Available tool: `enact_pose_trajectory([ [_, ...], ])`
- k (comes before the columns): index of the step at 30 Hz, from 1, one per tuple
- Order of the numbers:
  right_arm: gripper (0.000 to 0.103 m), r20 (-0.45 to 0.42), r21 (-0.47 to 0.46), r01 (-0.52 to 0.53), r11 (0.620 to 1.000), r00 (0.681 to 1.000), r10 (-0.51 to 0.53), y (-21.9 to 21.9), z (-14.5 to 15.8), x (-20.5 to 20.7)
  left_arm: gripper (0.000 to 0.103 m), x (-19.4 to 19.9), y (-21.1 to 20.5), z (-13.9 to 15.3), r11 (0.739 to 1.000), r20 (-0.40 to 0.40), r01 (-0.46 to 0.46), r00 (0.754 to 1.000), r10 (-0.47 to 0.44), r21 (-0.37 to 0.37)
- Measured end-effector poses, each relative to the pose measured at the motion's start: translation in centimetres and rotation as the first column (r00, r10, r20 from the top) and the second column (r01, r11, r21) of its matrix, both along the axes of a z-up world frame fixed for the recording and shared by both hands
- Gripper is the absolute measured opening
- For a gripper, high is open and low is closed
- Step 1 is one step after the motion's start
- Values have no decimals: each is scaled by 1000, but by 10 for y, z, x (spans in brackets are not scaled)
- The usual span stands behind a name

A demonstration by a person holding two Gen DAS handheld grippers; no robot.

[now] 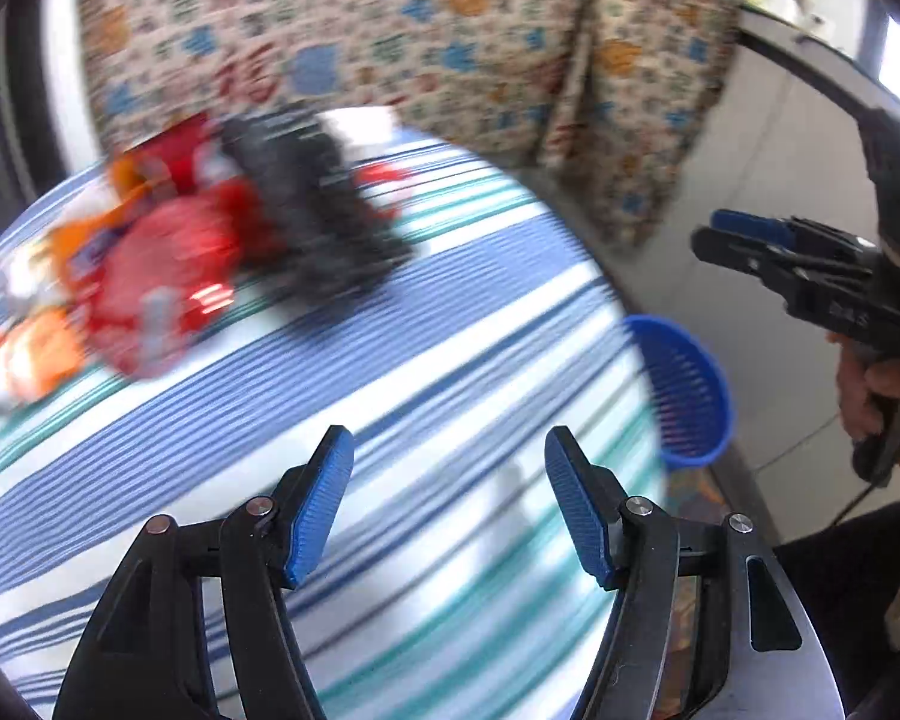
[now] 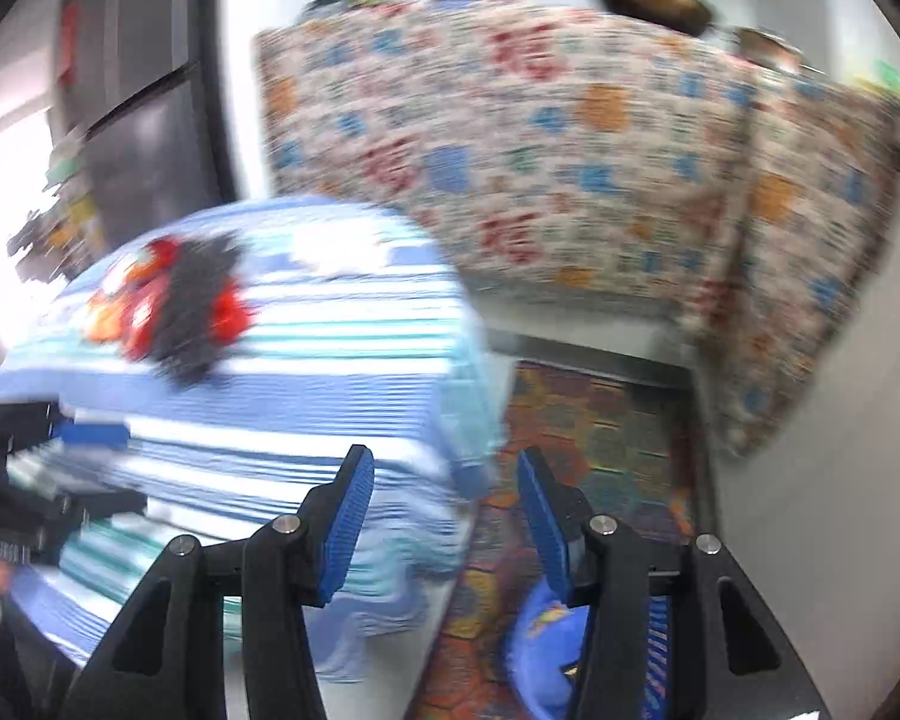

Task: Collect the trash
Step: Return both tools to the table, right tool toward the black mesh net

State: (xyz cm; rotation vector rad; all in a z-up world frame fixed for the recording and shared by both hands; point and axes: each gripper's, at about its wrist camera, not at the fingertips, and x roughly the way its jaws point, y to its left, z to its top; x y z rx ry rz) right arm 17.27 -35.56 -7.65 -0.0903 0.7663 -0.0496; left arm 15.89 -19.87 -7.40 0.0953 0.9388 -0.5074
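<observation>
Both grippers – left (image 1: 449,504), right (image 2: 444,525) – hang open and empty over the striped table (image 1: 390,396), wrappers (image 1: 168,264) piled ahead-left, blue basket (image 1: 690,390) off right – a hasty, blurred grab could scatter them

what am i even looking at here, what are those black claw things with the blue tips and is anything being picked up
These are two hand-held grabbers, one in each of a person's hands, and each carries a wide-angle camera looking forward along its jaws. One picture comes from the left gripper, the other from the right gripper. The black arms with blue pads are the jaws. Both stand open with nothing between them.

Below is a table under a blue, white and teal striped cloth. On its far side lies a blurred pile of trash: red and orange wrappers and something dark. A blue plastic basket sits beside the table, on the floor. The left view also shows the right gripper, held in the person's hand.
</observation>
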Motion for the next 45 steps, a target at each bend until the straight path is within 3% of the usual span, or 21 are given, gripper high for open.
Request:
enact_pose_trajectory([
  [8, 51, -124, 95, -150, 984, 979, 161, 88, -36, 35, 68, 32, 116, -14, 988, -13, -137, 990, 138, 68],
  [11, 54, -174, 60, -168, 984, 969, 176, 112, -54, 42, 74, 39, 145, -16, 982, 14, -160, 987, 159, 101],
  [14, 59, -156, 28, -181, 983, 971, 183, 122, -56, 42, 77, 49, 167, -20, 976, 49, -172, 985, 166, 135],
  [16, 61, -155, 36, -173, 984, 972, 177, 121, -56, 44, 89, 55, 183, -23, 976, 56, -175, 984, 169, 131],
  [18, 64, -151, 35, -173, 984, 973, 176, 123, -56, 45, 94, 62, 190, -25, 980, 42, -162, 987, 158, 115],
  [20, 67, -147, 36, -172, 984, 973, 176, 123, -55, 49, 103, 72, 190, -28, 982, 38, -111, 994, 106, 152],
  [23, 71, -141, 39, -168, 985, 975, 172, 122, -56, 55, 103, 88, 195, -27, 989, 33, -22, 999, 17, 148],
  [30, 73, -131, 37, -161, 986, 978, 165, 121, -57, 61, 102, 117, 223, -22, 993, 44, -68, 997, 64, 100],
  [34, 73, -130, 38, -168, 985, 977, 172, 120, -57, 63, 102, 113, 208, -11, 993, 139, 15, 990, -32, 119],
  [40, 73, -131, 37, -168, 985, 976, 172, 120, -57, 63, 102, 100, 172, -14, 975, 139, 175, 971, -193, 133],
  [45, 73, -136, 36, -168, 985, 976, 172, 121, -59, 64, 102, 97, 159, -14, 963, 105, 243, 961, -256, 121],
])
